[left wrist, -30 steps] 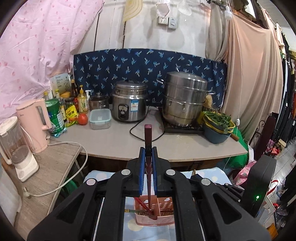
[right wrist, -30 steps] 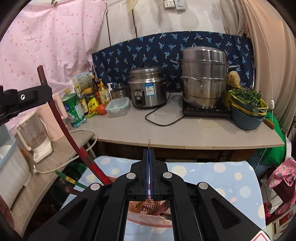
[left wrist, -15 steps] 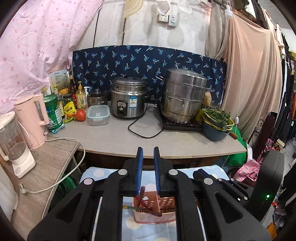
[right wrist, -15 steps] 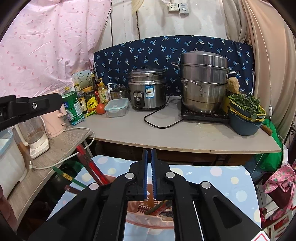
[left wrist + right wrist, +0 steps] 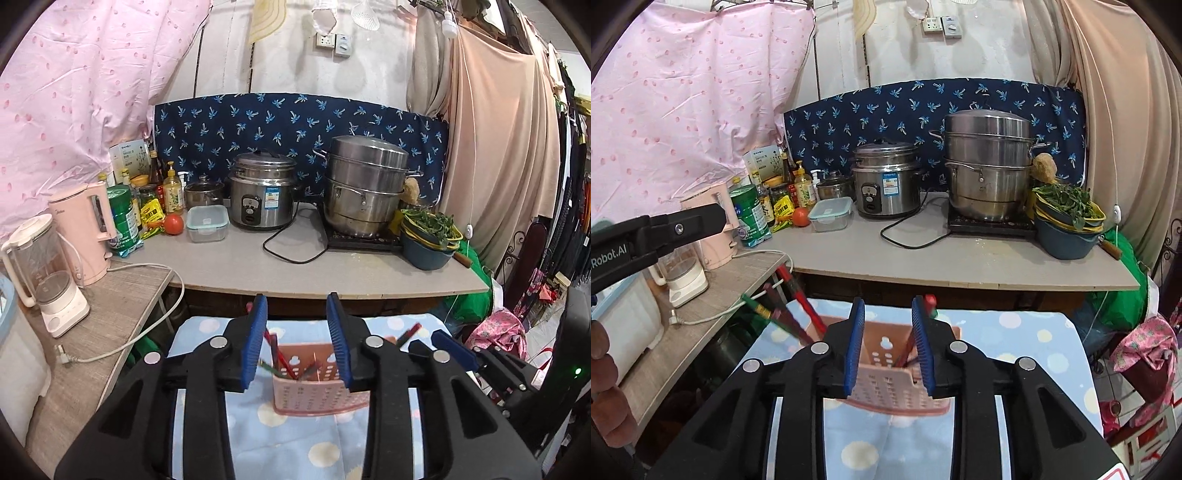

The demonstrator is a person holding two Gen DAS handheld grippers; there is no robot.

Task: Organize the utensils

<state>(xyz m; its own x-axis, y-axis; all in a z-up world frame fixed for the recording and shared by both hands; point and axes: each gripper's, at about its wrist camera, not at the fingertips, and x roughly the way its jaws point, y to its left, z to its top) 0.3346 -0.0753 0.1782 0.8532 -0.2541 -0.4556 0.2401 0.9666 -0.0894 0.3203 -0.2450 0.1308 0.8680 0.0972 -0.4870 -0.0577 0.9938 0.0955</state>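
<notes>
A pink perforated utensil basket [image 5: 317, 387] stands on a blue dotted cloth [image 5: 288, 439], just below and beyond my left gripper [image 5: 296, 306]. Red chopsticks [image 5: 277, 350] lean inside it. The left jaws are opening and grip nothing. In the right wrist view the same basket [image 5: 890, 376] lies under my right gripper [image 5: 888, 306], whose jaws are also opening with nothing pressed between the pads. Several red and green chopsticks [image 5: 798, 310] stick out of the basket to the left. One finger of the left gripper [image 5: 683, 227] reaches in from the left.
Behind the cloth runs a grey counter [image 5: 332, 273] with a rice cooker [image 5: 262, 199], a steel steamer pot [image 5: 365, 188], a bowl of greens [image 5: 428, 236] and bottles. A pink kettle [image 5: 85, 229] and a blender [image 5: 48, 273] stand on a side table. A person's hand [image 5: 605, 369] shows at left.
Both grippers were shut on chopsticks a second ago. They let go, the chopsticks dropped into the basket, and both grippers drew back from it with jaws spreading.
</notes>
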